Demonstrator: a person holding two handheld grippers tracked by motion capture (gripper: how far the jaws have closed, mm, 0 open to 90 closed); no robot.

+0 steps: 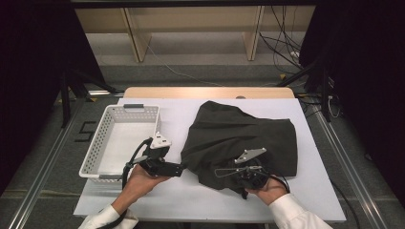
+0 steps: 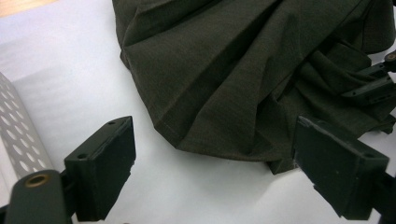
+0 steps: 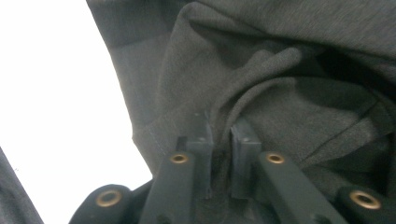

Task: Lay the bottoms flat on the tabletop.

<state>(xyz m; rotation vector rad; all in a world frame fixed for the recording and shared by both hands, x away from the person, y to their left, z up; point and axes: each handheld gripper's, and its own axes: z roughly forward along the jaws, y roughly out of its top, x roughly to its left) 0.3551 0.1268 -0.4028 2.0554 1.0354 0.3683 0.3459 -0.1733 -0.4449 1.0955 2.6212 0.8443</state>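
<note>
Right now the right hand-held gripper (image 1: 232, 171) is pinching a fold of the dark cloth (image 1: 241, 138); seen from the right gripper view (image 3: 222, 154), its two black jaws stand almost together with a ridge of the fabric caught between the pads, and the cloth bunches up and away from that pinch in thick creases. From above, this hand-held gripper sits at the near edge of the cloth, on the cloth's right half, with its grey three-cornered plate (image 1: 250, 154) on top and the person's right hand (image 1: 270, 188) behind it, a white sleeve (image 1: 291, 212) at the wrist.

The left hand-held gripper (image 1: 183, 169) has its jaws spread wide and holds nothing. In the left gripper view (image 2: 215, 172) the rounded near-left hem of the cloth (image 2: 243, 84) lies just ahead of the gap between the two pads, apart from both of them, with bare white surface under the jaws. The left hand (image 1: 141, 181) holds it just beside the cloth's left edge.

The cloth itself lies crumpled on the white bench (image 1: 143, 200), spread over the middle and right of the sheet, its far end rising to a rounded peak. A white perforated basket (image 1: 93, 152) stands at the left of the bench, well clear of the cloth, just beyond the left hand; its holed wall (image 2: 16, 140) shows at the left edge of the left gripper view.
</note>
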